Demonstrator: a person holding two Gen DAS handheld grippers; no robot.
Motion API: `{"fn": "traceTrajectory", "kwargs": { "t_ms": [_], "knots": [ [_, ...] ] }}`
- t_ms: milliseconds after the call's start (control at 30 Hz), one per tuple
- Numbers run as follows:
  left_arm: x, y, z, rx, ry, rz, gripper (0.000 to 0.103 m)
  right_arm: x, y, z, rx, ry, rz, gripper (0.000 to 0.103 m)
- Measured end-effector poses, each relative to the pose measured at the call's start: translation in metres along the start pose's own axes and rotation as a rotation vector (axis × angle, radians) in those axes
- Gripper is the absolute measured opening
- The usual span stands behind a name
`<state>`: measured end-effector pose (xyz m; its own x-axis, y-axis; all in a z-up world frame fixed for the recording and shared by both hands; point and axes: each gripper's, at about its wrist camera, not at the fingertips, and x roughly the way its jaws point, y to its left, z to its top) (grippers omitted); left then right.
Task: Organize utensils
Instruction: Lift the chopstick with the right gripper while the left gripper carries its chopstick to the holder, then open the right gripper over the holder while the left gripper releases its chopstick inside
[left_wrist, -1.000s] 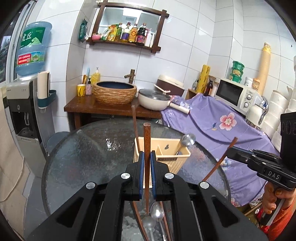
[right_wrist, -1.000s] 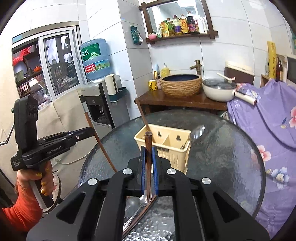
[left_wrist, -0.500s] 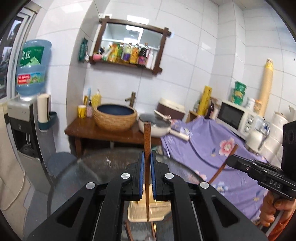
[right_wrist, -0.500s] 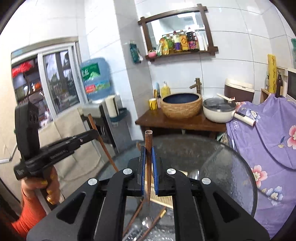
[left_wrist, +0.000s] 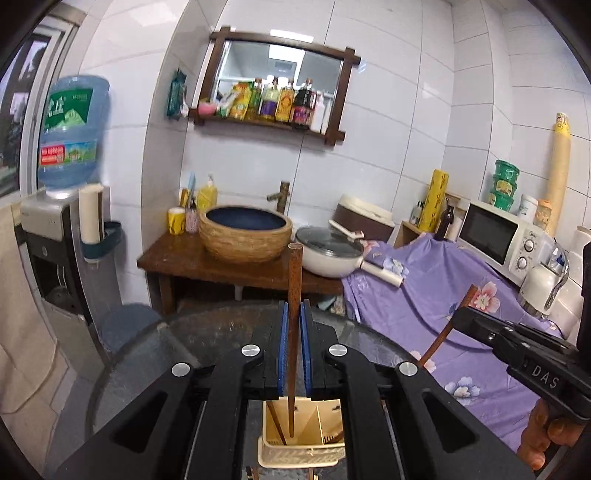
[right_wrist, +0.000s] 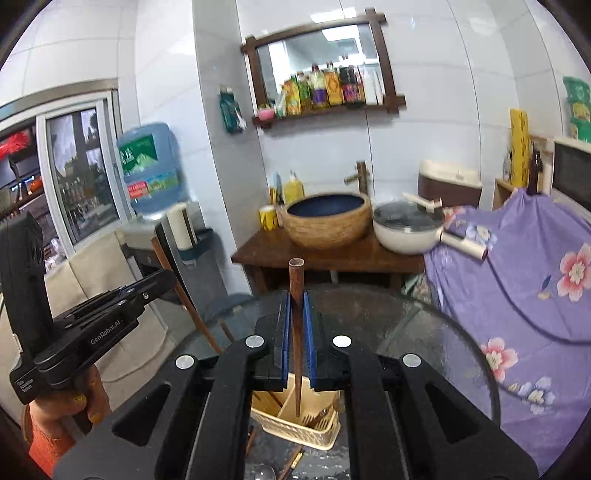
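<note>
Left gripper (left_wrist: 291, 350) fingers are closed on a wooden chopstick (left_wrist: 294, 295), held upright and pinched about mid-shaft. Its tip hangs below the fingers, over the left compartment of the beige utensil caddy (left_wrist: 301, 452), which already holds another stick. Right gripper (right_wrist: 295, 336) is the same: fingers clamped on a second chopstick (right_wrist: 296, 280), tip below the fingers and over the caddy (right_wrist: 295, 424); I can't tell which compartment. The caddy sits on the glass counter (right_wrist: 424, 339).

My read on handling: the sticks are light, stiff and smooth-lacquered, so they'll pivot or slide in a flat-pad pinch. A mid-shaft grip looks right. I'd lower the tips well inside before opening, otherwise they may bounce off a divider.
</note>
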<state>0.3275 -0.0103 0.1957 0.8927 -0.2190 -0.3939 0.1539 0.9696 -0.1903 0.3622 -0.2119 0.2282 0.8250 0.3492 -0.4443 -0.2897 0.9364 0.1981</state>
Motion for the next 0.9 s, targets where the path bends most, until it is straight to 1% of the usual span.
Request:
{"fn": "traceTrajectory", "kwargs": {
  "t_ms": [67, 200, 433, 600, 700, 733, 767, 800, 833, 900],
  "knots": [
    [0.012, 0.001, -0.016, 0.004, 0.040, 0.004, 0.007, 0.010, -0.002, -0.011, 0.012, 0.024, -0.004, 0.008],
    [0.030, 0.009, -0.039, -0.009, 0.093, 0.011, 0.007, 0.028, -0.004, -0.033, 0.017, 0.065, -0.011, 0.008],
    [0.055, 0.018, -0.070, -0.026, 0.167, 0.018, 0.007, 0.046, -0.010, -0.053, 0.030, 0.104, -0.030, 0.008],
    [0.061, 0.016, -0.080, -0.011, 0.184, 0.020, 0.007, 0.050, -0.016, -0.059, 0.047, 0.109, -0.038, 0.008],
    [0.062, 0.017, -0.083, -0.015, 0.191, 0.014, 0.007, 0.049, -0.018, -0.060, 0.049, 0.096, -0.045, 0.009],
    [0.060, 0.017, -0.083, -0.015, 0.186, 0.012, 0.008, 0.047, -0.018, -0.061, 0.049, 0.093, -0.045, 0.011],
    [0.057, 0.016, -0.083, -0.008, 0.180, 0.011, 0.012, 0.045, -0.019, -0.062, 0.049, 0.088, -0.047, 0.026],
    [0.055, 0.015, -0.084, -0.003, 0.172, 0.011, 0.022, 0.041, -0.019, -0.064, 0.052, 0.070, -0.053, 0.048],
    [0.051, 0.014, -0.084, 0.001, 0.163, 0.010, 0.036, 0.038, -0.019, -0.066, 0.053, 0.059, -0.056, 0.056],
    [0.038, 0.014, -0.087, 0.004, 0.131, -0.001, 0.049, 0.030, -0.017, -0.071, 0.038, 0.037, -0.061, 0.057]
  ]
}}
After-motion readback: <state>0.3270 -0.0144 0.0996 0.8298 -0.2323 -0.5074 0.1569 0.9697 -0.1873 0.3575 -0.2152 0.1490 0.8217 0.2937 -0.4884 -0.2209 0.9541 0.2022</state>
